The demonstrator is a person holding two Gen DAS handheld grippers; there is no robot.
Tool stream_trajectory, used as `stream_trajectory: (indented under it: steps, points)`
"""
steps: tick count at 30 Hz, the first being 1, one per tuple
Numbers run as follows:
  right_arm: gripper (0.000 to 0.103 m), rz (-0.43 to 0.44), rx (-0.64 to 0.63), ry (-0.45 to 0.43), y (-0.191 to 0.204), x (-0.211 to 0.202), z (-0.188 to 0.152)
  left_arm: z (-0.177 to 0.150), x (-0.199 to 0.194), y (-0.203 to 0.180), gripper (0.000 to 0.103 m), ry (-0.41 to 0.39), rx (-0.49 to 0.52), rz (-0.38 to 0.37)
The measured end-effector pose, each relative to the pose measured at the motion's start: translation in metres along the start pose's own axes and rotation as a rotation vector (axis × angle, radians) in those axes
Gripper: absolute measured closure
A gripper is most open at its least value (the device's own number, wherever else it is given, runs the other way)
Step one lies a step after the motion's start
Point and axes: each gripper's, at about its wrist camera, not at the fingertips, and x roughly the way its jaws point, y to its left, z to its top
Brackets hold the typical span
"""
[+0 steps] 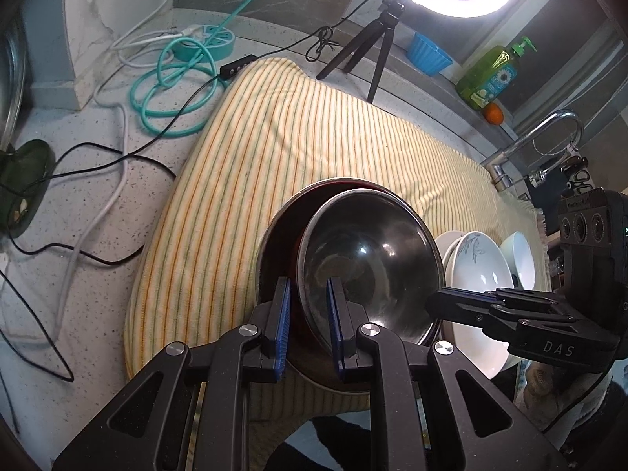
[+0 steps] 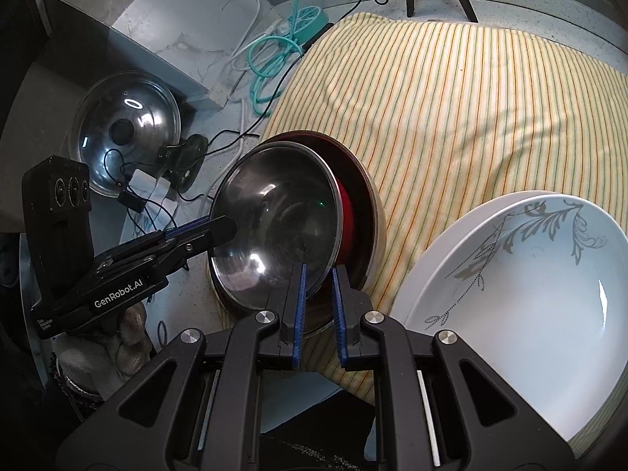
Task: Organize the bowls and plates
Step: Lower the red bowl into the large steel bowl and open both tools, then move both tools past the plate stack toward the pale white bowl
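A shiny steel bowl [image 1: 373,251] sits tilted inside a larger steel bowl with a red inside [image 1: 274,251] on the striped towel [image 1: 298,125]. My left gripper [image 1: 309,290] is shut on the steel bowl's near rim. My right gripper [image 2: 318,278] is shut on the opposite rim of the same steel bowl [image 2: 274,227]; it also shows in the left wrist view [image 1: 439,298]. The left gripper shows in the right wrist view [image 2: 219,227]. White plates with a leaf pattern [image 2: 530,286] are stacked to the right, and a white bowl [image 1: 520,255] stands beyond them.
Cables [image 1: 117,149] and a teal power strip [image 1: 208,41] lie on the counter to the left. A ring light on a tripod [image 1: 369,47], a blue cup [image 1: 428,55], a soap bottle [image 1: 494,74] and a faucet [image 1: 541,137] stand at the back. A pot lid [image 2: 125,133] lies left.
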Motion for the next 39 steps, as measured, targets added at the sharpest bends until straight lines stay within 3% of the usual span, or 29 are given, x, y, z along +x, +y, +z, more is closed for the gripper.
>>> stream_trajectory:
  steps: [21,26,29,33,34,36,39]
  points:
    - [0.087,-0.029,-0.030,0.011,0.005,0.006,0.001,0.000,0.004,0.001,0.085,0.019,0.002,0.009]
    - [0.063,-0.007,-0.034,-0.011,0.005,-0.001,0.001,0.001,0.002,-0.001,0.082,0.010,0.013,0.017]
    - [0.059,-0.003,-0.053,-0.032,0.010,-0.008,0.001,0.003,-0.002,-0.004,0.074,0.000,0.019,0.014]
    - [0.056,0.014,-0.072,-0.063,0.016,-0.020,0.000,0.005,-0.013,-0.007,0.072,-0.029,0.019,0.007]
    - [0.050,0.015,-0.076,-0.074,0.017,-0.025,-0.001,0.006,-0.016,-0.008,0.070,-0.037,0.019,0.007]
    - [0.042,0.015,-0.078,-0.097,0.018,-0.033,-0.001,0.008,-0.022,-0.010,0.056,-0.059,0.019,0.007]
    - [0.033,0.002,-0.083,-0.132,0.017,-0.046,-0.002,0.011,-0.030,-0.014,0.054,-0.086,0.023,0.008]
